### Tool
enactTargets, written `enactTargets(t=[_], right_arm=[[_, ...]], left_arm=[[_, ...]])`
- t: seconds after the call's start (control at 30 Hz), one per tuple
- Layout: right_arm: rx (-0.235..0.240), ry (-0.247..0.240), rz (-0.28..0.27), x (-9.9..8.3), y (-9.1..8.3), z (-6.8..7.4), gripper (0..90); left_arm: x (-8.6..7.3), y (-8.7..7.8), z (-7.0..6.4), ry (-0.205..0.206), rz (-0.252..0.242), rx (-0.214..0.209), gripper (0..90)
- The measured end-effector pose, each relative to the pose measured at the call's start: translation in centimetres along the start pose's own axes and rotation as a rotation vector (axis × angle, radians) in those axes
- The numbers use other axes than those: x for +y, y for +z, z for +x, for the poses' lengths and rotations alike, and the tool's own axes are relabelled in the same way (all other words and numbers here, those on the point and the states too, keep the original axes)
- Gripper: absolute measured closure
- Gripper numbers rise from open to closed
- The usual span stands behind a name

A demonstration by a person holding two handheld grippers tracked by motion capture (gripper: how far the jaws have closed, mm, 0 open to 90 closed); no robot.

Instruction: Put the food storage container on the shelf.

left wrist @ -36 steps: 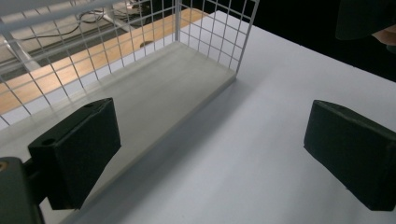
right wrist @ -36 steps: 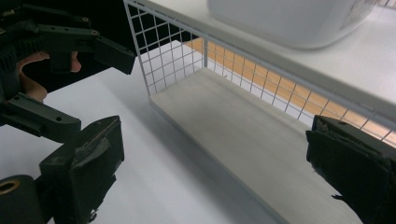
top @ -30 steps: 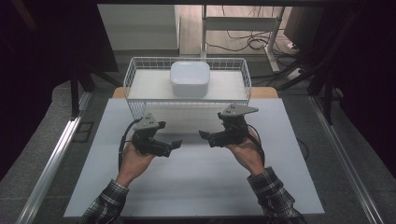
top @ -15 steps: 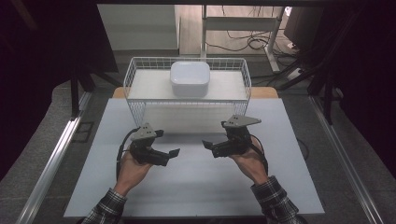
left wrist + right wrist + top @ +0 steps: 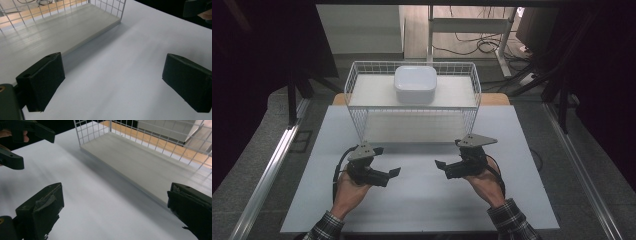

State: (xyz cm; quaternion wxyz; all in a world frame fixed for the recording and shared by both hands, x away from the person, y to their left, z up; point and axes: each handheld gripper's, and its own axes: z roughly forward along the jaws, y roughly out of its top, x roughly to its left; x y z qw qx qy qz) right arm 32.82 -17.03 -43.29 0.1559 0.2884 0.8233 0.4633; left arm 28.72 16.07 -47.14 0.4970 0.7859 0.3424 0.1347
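My left gripper (image 5: 387, 161) hovers over the white tabletop (image 5: 422, 200), a short way in front of the white wire basket (image 5: 362, 125). It is open with nothing between its jaws (image 5: 112, 82). My right gripper (image 5: 448, 153) stands open to the right of it, also holding nothing (image 5: 115, 210). The two grippers point inward at each other, with a gap of bare table between them. A white rounded square dish (image 5: 415, 84) sits at the far middle of the basket. The basket's near corner (image 5: 110, 10) and its pale floor (image 5: 140, 162) show in the gripper views.
A person's hands and plaid sleeves (image 5: 512, 222) come in from the bottom edge. The right hand's gripper (image 5: 197, 7) shows far off in the left gripper view, and the left hand's gripper (image 5: 22, 135) in the right gripper view. Metal rails (image 5: 267, 170) and dark floor flank the table.
Both grippers have drawn back from the basket toward the person and moved a little lower over the table. Both stay open. The basket and dish have not moved.
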Motion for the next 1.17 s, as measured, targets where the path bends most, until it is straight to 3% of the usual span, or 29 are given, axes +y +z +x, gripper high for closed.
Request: enactTargets(t=[0.4,0.7,1.0,1.17], right_arm=[[-0.037,-0.003,0.020,-2.9,-0.7,0.1,0.3],[-0.062,0.007,0.038,-5.4,-1.0,-0.1,0.4],[-0.074,-0.021,0.123,-7.7,0.0,0.2,0.4],[-0.080,-0.027,0.148,-7.9,0.3,0.1,0.3]], left_arm=[[-2.7,-0.5,-0.3,-0.008,0.032,0.035,3.8],[-4.8,-0.5,-0.3,-0.030,0.051,0.020,3.6],[-6.2,1.1,-0.6,0.005,0.167,0.051,3.5],[-6.2,1.2,-0.4,0.000,0.178,0.056,3.2]])
